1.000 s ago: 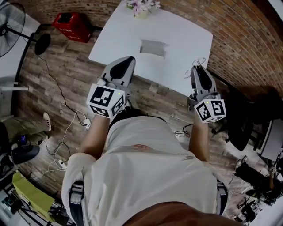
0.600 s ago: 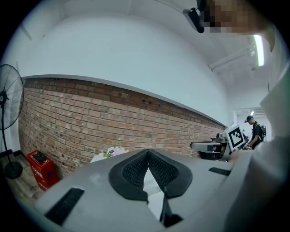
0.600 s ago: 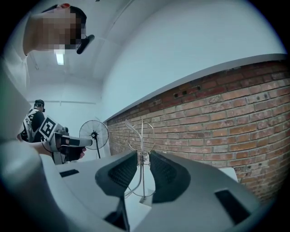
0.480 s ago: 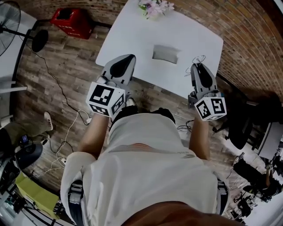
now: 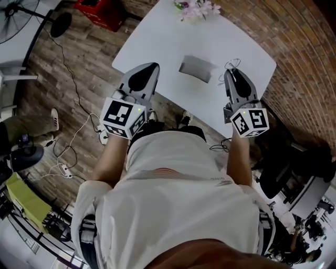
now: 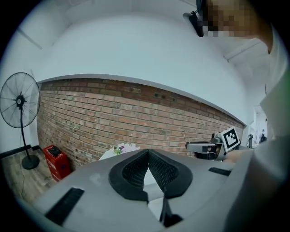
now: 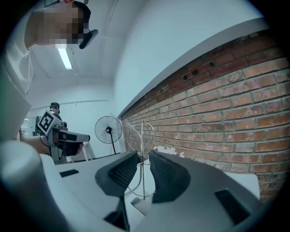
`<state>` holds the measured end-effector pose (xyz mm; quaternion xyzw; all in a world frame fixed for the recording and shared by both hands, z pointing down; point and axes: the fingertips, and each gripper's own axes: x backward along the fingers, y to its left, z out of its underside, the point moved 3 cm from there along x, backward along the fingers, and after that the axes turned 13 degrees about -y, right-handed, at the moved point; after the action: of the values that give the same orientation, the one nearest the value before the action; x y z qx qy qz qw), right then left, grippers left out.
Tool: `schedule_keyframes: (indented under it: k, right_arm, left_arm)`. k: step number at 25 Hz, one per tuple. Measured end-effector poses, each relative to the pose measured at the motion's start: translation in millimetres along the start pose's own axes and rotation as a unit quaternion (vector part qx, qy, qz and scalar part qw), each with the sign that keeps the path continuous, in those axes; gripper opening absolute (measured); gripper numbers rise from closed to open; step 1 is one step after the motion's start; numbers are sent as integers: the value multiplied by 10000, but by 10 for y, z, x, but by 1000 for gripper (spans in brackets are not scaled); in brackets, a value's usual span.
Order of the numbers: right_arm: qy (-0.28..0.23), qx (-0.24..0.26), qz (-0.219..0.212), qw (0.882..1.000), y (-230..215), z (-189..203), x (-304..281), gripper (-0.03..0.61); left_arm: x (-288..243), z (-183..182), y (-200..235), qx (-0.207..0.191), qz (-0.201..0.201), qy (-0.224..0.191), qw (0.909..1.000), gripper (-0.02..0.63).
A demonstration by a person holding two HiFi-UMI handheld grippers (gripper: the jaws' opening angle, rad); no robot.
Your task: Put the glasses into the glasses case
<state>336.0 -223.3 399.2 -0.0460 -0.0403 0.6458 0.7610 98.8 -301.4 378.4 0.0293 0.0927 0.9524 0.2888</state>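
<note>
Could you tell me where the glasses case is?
Head view, centre: the glasses case lies on the white table, left of the right gripper, below the flowers.

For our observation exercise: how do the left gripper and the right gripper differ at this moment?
On the left gripper the jaws meet at the tips; on the right gripper they stand slightly apart. The left gripper holds nothing; the right gripper grips thin wire-framed glasses. Both are grey with black jaw linings, and each bears a marker cube.

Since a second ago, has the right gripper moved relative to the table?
Yes. The right gripper has come in further over the white table, closing toward the glasses case.
</note>
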Motion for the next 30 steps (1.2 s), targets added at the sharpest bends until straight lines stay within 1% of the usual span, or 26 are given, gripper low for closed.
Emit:
schedule_keyframes:
  k: [3,7,9,11,13,17,21,24,27,30]
  right_arm:
    - [318,94,-322,9989,-201,133,-64,140]
    - [746,460,-540,9947,-330,380,-235,140]
    - [1040,663,-738,9896,-305,539,-339,141]
    - [1463,881,-1014,9801,-259,741,-466,141]
    - [1957,1162,-1299,9650,-200,976,-590,141]
    - [2883,1683,-1764,9260,-78,1495,-741,141]
    - [3549,2083,-1965,8900,-23,2020,-808,141]
    - [3902,2490,-2066,8620,-7,2380,-799,141]
    - [4130,2712,-2134,8428,23,2578,-805,141]
    - [4309,2818,-2170,8293,22,2689,-820,141]
  left_arm:
    - [-21,129,-90,89,-375,129,9992,14]
    - [-23,243,-107,162,-654,175,9976,14]
    - [46,283,-107,171,-784,205,9966,14]
    - [128,297,-80,198,-960,206,9950,14]
    - [204,284,-40,220,-1108,179,9934,14]
    - [292,259,25,241,-1239,150,9919,14]
    - [303,292,41,253,-1233,178,9919,14]
    - [335,316,45,274,-1211,232,9920,14]
    - [386,355,88,317,-1225,316,9915,14]
    - [417,384,112,347,-1217,358,9913,14]
